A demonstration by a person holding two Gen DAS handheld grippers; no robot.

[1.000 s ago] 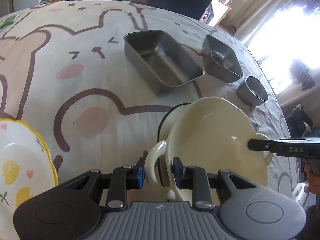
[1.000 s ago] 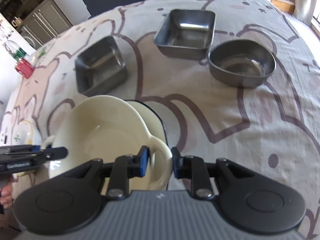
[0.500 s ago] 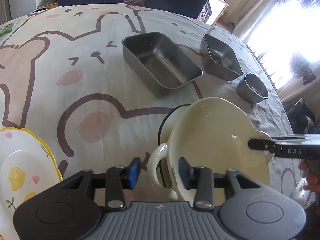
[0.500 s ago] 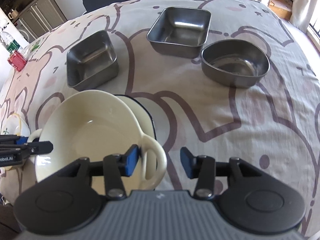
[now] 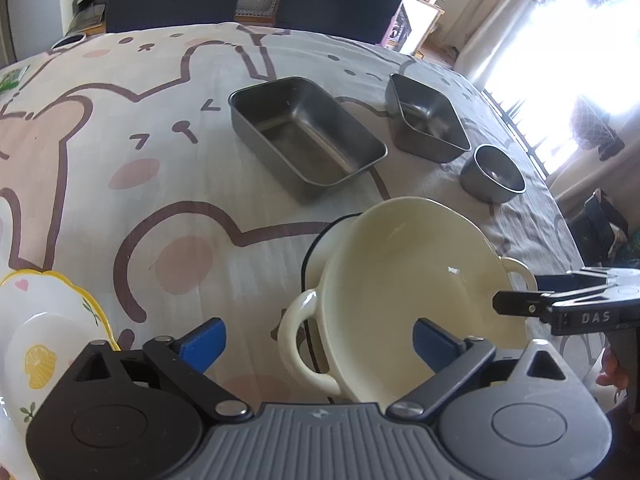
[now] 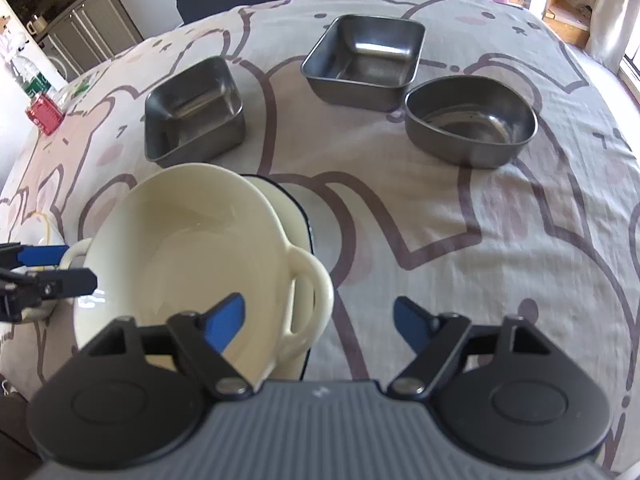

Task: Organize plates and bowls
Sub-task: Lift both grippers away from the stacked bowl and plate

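Observation:
A cream two-handled bowl (image 5: 416, 280) (image 6: 180, 248) rests tilted in a second cream dish with a dark rim (image 5: 320, 248) (image 6: 296, 208). My left gripper (image 5: 318, 338) straddles the bowl's left handle (image 5: 296, 344); its jaws are opening and the pads stand clear of the handle. My right gripper (image 6: 318, 316) straddles the other handle (image 6: 312, 300); its jaws are opening too, with no pad touching. Each gripper shows at the edge of the other's view: the right gripper (image 5: 520, 304), the left gripper (image 6: 60, 268).
A steel rectangular tray (image 5: 304, 144) (image 6: 192, 116), a steel square tray (image 5: 428, 124) (image 6: 364, 56) and a steel round bowl (image 5: 492, 172) (image 6: 468, 120) stand beyond on the cartoon tablecloth. A yellow-rimmed lemon plate (image 5: 44, 328) lies at the left. Dark chairs line the far edge.
Both grippers were shut on the cream bowl's handles; their jaws have spread wide and let go. The bowl stays tilted in the lower dish.

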